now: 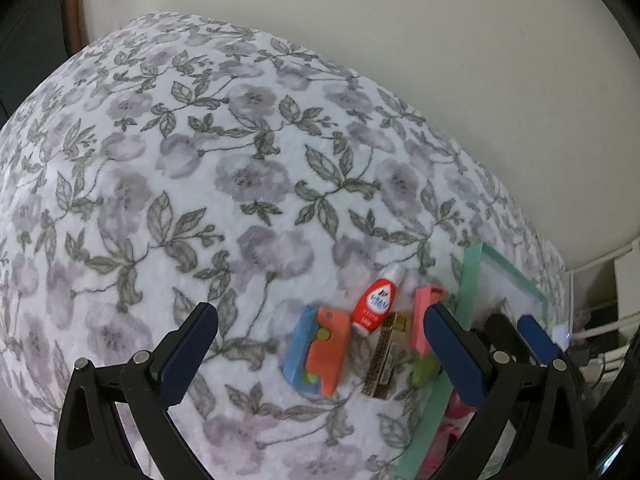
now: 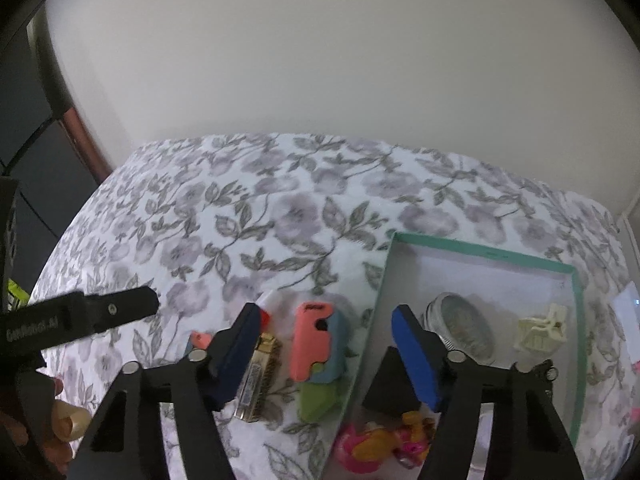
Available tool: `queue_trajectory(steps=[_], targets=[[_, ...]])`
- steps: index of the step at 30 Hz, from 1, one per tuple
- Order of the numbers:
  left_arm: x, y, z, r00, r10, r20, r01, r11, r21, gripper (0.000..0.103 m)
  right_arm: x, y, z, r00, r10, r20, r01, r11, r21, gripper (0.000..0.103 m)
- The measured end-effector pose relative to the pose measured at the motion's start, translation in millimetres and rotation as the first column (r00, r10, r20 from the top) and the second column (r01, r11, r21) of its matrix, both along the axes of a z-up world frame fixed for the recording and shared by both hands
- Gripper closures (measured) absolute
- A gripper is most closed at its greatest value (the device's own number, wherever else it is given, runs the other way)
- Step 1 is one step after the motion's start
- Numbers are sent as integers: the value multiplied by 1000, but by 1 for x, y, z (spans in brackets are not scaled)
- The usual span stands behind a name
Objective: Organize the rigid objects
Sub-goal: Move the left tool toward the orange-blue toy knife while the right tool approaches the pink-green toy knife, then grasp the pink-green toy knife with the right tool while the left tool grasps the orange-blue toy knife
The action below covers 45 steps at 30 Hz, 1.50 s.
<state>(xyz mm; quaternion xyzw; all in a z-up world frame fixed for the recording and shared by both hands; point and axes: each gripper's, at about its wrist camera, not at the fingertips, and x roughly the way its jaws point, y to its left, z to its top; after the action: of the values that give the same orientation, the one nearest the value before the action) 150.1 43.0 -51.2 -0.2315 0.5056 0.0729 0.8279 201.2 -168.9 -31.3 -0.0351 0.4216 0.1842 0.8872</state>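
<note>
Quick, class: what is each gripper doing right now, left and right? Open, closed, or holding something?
Left gripper: open, fingers spread wide, holding nothing.
Right gripper: open, fingers apart, holding nothing.

Floral bedspread, grey-lilac blooms and green leaves, covered the surface. Plain off-white wall rose behind. Brown wooden frame edge stood at far left.
</note>
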Motion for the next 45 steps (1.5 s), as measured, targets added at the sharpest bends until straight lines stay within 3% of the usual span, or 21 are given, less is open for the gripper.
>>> queue_trajectory(steps=[5, 10, 13, 25, 33, 39, 45], targets=[[-2, -5, -12, 999, -24, -25, 23, 1000, -21, 1, 2, 6, -9, 999, 12, -38, -12, 1000, 3, 50], [1, -8, -26, 997, -35, -64, 33, 999, -19, 2, 4, 10, -20, 998, 20, -63, -21, 1000, -18, 53], [2, -8, -33, 996, -44, -83, 41, 998, -39, 10, 7, 13, -28, 996, 19, -84, -21, 999, -24, 58], [5, -15, -56, 988, -69, -140, 62, 997, -53, 13, 15, 20, -50, 991, 8, -131, -15, 999, -50, 63], [6, -22, -63, 983, -91, -161, 84, 995, -50, 22, 19, 26, -57, 992, -15, -128, 3, 995, -98, 63], [12, -34, -69, 977, -115, -181, 109, 993, -44, 44, 23, 26, -60, 991, -39, -131, 23, 993, -119, 63], [13, -37, -72, 977, -109, -183, 105, 994, -30, 57, 24, 28, -60, 991, -41, -129, 25, 992, -125, 63]])
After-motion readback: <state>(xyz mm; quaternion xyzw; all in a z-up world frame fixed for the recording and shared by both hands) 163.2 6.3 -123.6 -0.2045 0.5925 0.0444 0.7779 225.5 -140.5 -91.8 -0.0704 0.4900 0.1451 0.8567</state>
